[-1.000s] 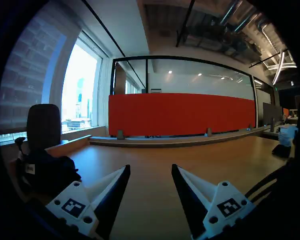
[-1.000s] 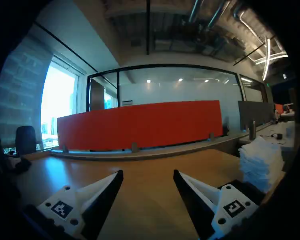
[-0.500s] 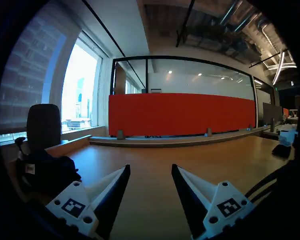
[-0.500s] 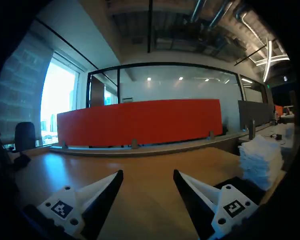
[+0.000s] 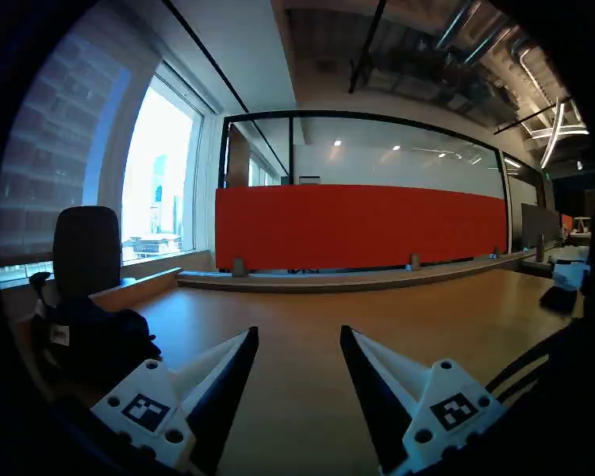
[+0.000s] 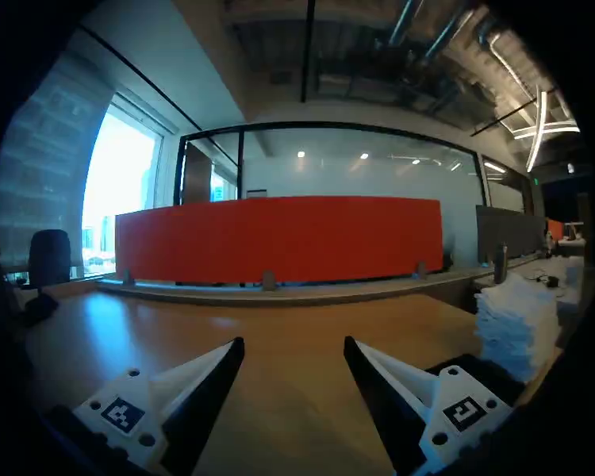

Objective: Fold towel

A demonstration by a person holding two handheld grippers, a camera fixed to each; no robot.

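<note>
We see the left gripper (image 5: 296, 329) and right gripper (image 6: 293, 339) both spread wide over the wooden counter (image 6: 297, 321), holding nothing; a stack of white towels (image 6: 520, 325) stands right of the right gripper.

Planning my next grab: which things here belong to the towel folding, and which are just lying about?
For the job: stack of white towels, left gripper, right gripper, both open, wooden table.
Lying about: dark bag, office chair, red partition.
</note>
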